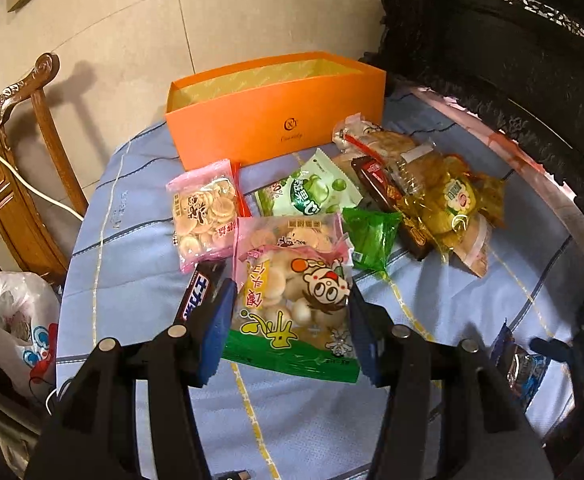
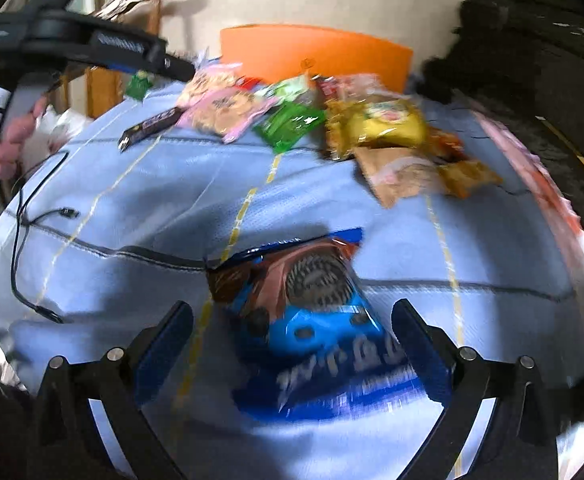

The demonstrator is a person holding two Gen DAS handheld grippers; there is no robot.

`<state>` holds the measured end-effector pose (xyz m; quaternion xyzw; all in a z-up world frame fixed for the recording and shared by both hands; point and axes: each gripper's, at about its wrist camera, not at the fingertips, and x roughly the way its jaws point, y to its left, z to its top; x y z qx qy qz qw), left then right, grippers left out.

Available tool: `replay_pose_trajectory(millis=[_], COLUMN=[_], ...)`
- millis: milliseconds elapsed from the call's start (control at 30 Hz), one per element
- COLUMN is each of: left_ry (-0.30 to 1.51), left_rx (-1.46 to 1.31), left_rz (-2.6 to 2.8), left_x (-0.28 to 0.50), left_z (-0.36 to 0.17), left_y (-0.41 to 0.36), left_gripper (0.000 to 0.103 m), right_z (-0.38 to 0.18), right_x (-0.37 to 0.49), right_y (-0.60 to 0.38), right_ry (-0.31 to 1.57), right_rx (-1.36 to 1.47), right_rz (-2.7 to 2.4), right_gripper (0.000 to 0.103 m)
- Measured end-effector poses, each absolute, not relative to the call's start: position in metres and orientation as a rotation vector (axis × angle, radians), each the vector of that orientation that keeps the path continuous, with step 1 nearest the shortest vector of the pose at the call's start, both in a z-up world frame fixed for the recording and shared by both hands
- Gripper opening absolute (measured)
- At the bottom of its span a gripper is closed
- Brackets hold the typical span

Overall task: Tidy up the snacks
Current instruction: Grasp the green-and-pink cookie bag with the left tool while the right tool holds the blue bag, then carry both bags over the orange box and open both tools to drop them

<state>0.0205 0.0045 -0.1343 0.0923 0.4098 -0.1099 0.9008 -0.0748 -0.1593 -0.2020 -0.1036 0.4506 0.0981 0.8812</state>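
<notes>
Blue cookie pack (image 2: 311,332) btwn wide right gripper (image 2: 292,332) jaws, tilted down.

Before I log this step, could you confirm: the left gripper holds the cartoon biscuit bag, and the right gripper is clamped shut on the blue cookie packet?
Not quite. The right gripper is open; the right wrist view shows its pads standing clear of the blue cookie packet, which lies between them. The left gripper does hold the cartoon biscuit bag.

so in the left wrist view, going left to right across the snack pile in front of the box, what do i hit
pink round-cracker bag → green-and-white candy pouch → small green packet → brown chocolate bar → yellow cellophane bag
</notes>
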Motion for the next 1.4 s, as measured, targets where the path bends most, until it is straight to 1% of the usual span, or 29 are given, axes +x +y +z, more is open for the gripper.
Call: replay_pose_trajectory(millis=[33, 67, 100, 133, 167, 267, 400, 633, 900, 1033, 1233, 1400], left_ry=[0.848, 0.850, 0.853, 0.856, 0.858, 0.865, 0.859, 0.850, 0.842, 0.826, 0.774, 0.732], left_rx=[0.193, 0.191, 0.189, 0.189, 0.190, 0.179, 0.178, 0.166, 0.134, 0.109, 0.088, 0.061], left_rz=[-0.225, -0.225, -0.225, -0.224, -0.221, -0.216, -0.208, -0.200, -0.202, -0.203, -0.158, -0.094], left_x=[0.020, 0.020, 0.020, 0.020, 0.020, 0.022, 0.025, 0.029, 0.036, 0.042, 0.062, 0.099], left_z=[-0.134, -0.134, -0.135, -0.135, -0.135, -0.135, -0.132, -0.125, -0.113, -0.100, -0.064, -0.029], left_y=[0.005, 0.005, 0.005, 0.005, 0.004, 0.005, 0.004, 0.002, -0.007, -0.011, -0.016, -0.013], left_gripper=[0.053, 0.053, 0.053, 0.053, 0.053, 0.053, 0.053, 0.053, 0.053, 0.053, 0.053, 0.053], right_z=[-0.206, -0.206, -0.206, -0.205, -0.203, -0.203, -0.196, -0.163, -0.124, -0.101, -0.058, -0.025], right_x=[-0.071, -0.069, -0.067, -0.066, -0.066, -0.068, -0.075, -0.081, -0.053, -0.033, 0.013, 0.071], right_y=[-0.159, -0.163, -0.166, -0.167, -0.164, -0.159, -0.157, -0.164, -0.190, -0.204, -0.214, -0.221], right_ry=[0.962, 0.945, 0.946, 0.942, 0.939, 0.943, 0.930, 0.868, 0.809, 0.788, 0.720, 0.684], right_rx=[-0.221, -0.196, -0.163, -0.146, -0.154, -0.169, -0.147, -0.098, -0.040, 0.014, 0.031, 0.058], right_rz=[0.223, 0.235, 0.241, 0.229, 0.227, 0.209, 0.162, 0.089, -0.057, -0.082, -0.023, 0.052], right_gripper=[0.099, 0.092, 0.087, 0.074, 0.067, 0.064, 0.062, 0.062, 0.062, 0.062, 0.062, 0.062])
